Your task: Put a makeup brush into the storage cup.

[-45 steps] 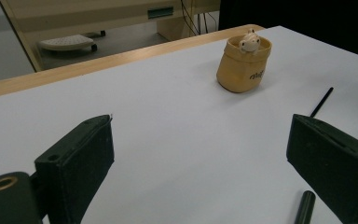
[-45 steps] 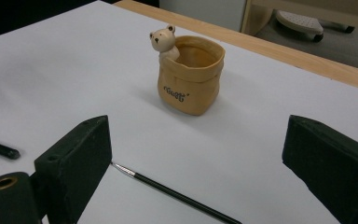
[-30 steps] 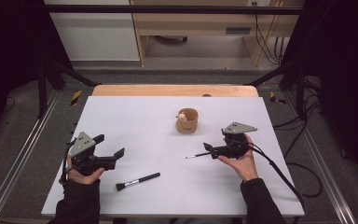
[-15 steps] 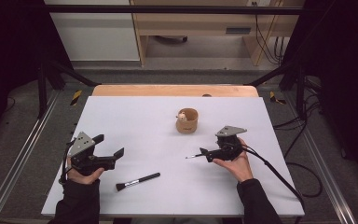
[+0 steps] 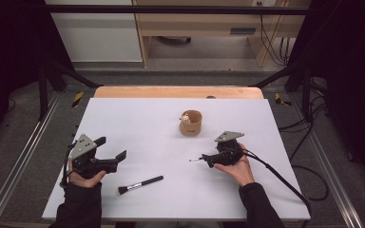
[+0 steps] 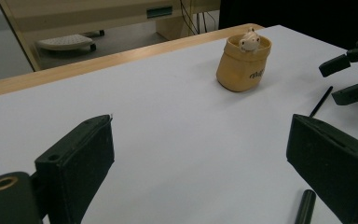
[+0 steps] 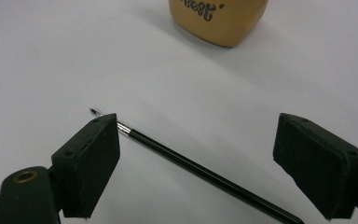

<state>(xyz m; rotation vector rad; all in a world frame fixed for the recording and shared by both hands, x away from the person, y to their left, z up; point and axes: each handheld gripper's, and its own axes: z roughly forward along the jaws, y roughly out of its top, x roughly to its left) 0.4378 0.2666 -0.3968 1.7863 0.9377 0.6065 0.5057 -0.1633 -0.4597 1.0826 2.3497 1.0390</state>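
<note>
Hovering low, the right gripper (image 7: 198, 163) has been narrowing its wide jaws around the thin brush (image 7: 200, 170), lying diagonally on the table (image 5: 138, 123), pads not touching. Left gripper (image 5: 110, 148) waits wide open.

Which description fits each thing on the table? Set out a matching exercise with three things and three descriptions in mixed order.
Things:
1. tan cup
2. thin brush
3. flat brush

Descriptions:
A. lies near the left gripper
B. holds a small figure
C. lies between the open jaws of the right gripper

Pairs: 1-B, 2-C, 3-A
</note>
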